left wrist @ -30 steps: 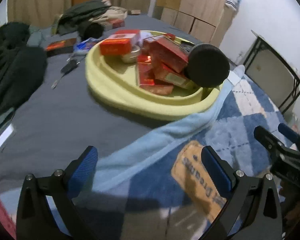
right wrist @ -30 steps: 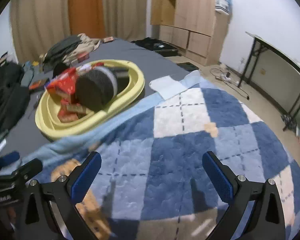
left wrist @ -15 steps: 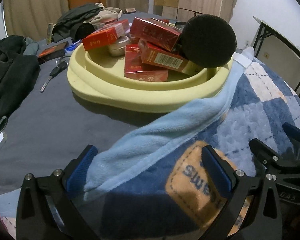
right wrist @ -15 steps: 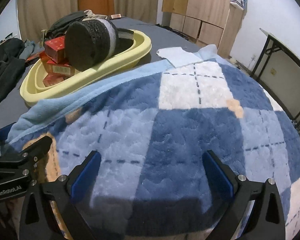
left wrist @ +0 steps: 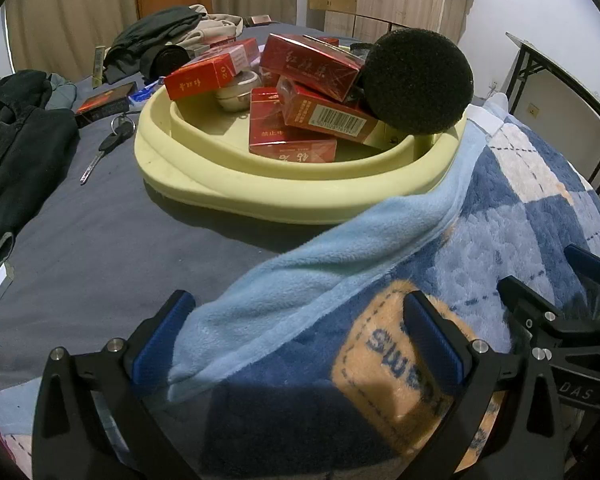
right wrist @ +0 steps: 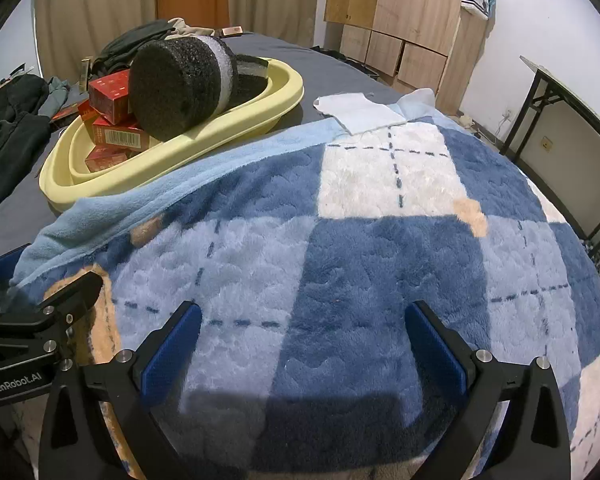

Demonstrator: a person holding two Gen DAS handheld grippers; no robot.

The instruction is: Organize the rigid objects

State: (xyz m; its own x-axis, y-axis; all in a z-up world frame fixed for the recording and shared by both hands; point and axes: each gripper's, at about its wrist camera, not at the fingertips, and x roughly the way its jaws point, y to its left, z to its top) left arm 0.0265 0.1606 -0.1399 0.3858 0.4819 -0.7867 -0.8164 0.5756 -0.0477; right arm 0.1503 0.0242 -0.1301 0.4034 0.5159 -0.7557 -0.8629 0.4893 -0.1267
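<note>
A pale yellow tray (left wrist: 284,196) on the grey bed holds several red boxes (left wrist: 292,140), a small metal tin (left wrist: 236,94) and a black foam cylinder (left wrist: 418,82). The tray (right wrist: 180,152) and cylinder (right wrist: 180,82) also show in the right wrist view. My left gripper (left wrist: 300,332) is open and empty, low over the blanket's light blue edge (left wrist: 340,256), short of the tray. My right gripper (right wrist: 304,344) is open and empty over the blue checked blanket (right wrist: 380,248), and shows at the right edge of the left wrist view (left wrist: 548,304).
A key (left wrist: 108,148), a dark red box (left wrist: 104,104) and dark clothes (left wrist: 16,140) lie on the bed left of the tray. More clothes (left wrist: 172,36) lie behind it. A white cloth (right wrist: 360,112) lies on the blanket's far edge. A wooden cabinet (right wrist: 412,20) and folding table (right wrist: 572,120) stand beyond.
Both grippers have dropped lower toward the blanket and moved nearer the tray, which now looms larger. Both stay open and empty.
</note>
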